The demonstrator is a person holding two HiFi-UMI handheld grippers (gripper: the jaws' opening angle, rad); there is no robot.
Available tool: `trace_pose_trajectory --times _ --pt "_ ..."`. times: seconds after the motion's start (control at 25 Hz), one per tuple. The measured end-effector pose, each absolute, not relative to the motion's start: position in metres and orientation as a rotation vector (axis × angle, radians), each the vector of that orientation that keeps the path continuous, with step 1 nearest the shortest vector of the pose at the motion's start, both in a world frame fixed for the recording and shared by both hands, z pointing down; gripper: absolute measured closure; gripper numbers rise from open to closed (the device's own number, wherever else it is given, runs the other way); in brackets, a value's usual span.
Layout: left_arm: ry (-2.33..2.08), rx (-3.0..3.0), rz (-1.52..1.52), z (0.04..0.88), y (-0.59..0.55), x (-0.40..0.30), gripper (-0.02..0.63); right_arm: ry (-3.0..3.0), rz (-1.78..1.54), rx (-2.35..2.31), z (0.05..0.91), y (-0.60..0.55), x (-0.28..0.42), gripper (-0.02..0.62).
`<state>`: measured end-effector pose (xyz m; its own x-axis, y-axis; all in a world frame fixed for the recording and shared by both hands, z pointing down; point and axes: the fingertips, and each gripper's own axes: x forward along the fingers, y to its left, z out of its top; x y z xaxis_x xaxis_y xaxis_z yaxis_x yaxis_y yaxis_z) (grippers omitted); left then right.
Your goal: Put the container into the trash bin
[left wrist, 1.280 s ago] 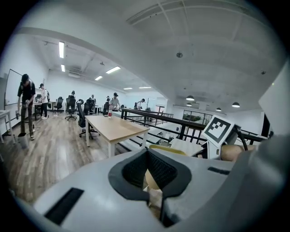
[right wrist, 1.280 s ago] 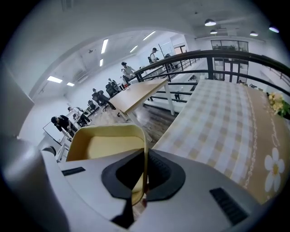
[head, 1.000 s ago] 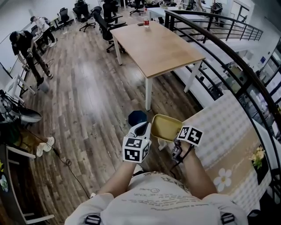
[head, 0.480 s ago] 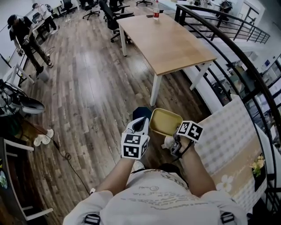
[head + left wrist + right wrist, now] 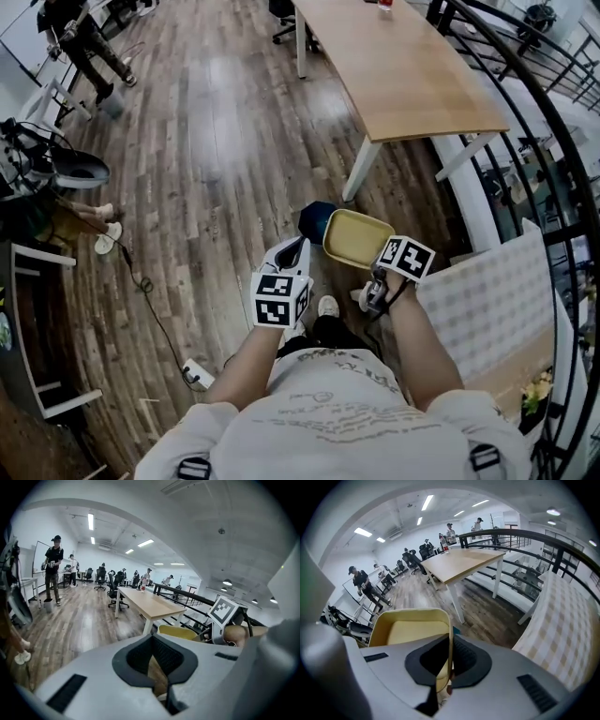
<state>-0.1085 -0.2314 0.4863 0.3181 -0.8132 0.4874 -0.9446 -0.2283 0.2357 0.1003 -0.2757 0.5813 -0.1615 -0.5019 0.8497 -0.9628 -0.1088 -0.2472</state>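
Observation:
A shallow yellow container (image 5: pixel 357 239) hangs tilted over the wooden floor, and my right gripper (image 5: pixel 375 281) is shut on its near rim. In the right gripper view the container's thin edge (image 5: pixel 448 639) is pinched between the dark pads of that gripper (image 5: pixel 449 660). A dark blue trash bin (image 5: pixel 313 219) stands on the floor just beyond the container, partly hidden by it. My left gripper (image 5: pixel 294 251) is beside the container's left edge, apart from it. Its jaws (image 5: pixel 157 663) are shut with nothing in them. The container (image 5: pixel 178 632) shows to its right.
A long wooden table (image 5: pixel 412 75) stands ahead on the right, with a curved black railing (image 5: pixel 553 141) beyond it. A checkered cloth (image 5: pixel 487 309) lies at the right. People (image 5: pixel 80 28) stand at the far left. A cable and power strip (image 5: pixel 192 375) lie on the floor.
The person has walked forward past the table. Both grippers and the yellow container have moved along and sunk a little, and the blue bin now sits closer under the container.

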Motion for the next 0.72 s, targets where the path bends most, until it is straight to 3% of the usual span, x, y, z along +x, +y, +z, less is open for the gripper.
trace_pose_trajectory --times 0.72 --pt "-1.600 1.779 0.407 0.661 -0.286 -0.170 0.601 -1.455 0.965 1.430 0.807 -0.401 0.037 0.592"
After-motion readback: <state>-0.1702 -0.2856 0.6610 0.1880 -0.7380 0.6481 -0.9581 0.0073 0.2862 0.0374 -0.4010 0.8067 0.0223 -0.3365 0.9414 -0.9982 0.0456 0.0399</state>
